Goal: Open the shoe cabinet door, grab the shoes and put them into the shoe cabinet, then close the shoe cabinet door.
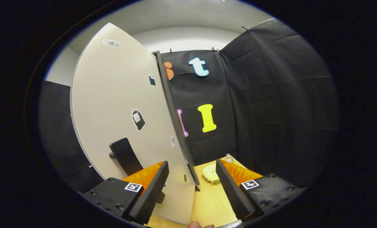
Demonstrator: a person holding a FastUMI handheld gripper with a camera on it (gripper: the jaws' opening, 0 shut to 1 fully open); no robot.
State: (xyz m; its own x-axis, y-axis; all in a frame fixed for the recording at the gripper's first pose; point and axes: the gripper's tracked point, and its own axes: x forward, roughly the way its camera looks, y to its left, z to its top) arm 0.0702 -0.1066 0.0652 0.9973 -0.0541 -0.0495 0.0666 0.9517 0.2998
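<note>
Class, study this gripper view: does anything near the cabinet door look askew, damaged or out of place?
Nothing looks damaged or spilled. The cabinet door stands ajar, its edge between the open gripper fingers, as the task expects. Its dark handle looks intact. A pale round object lies on the floor beyond; what it is cannot be told.

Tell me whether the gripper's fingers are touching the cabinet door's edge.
Cannot tell. In the gripper view the gripper is open, and the cabinet door has its edge running down between the fingers; the door looks clear of both, but depth is unclear.

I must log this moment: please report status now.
Gripper open, fingers astride the door edge. Cabinet door swung open, black handle beside it. Nothing held.
</note>
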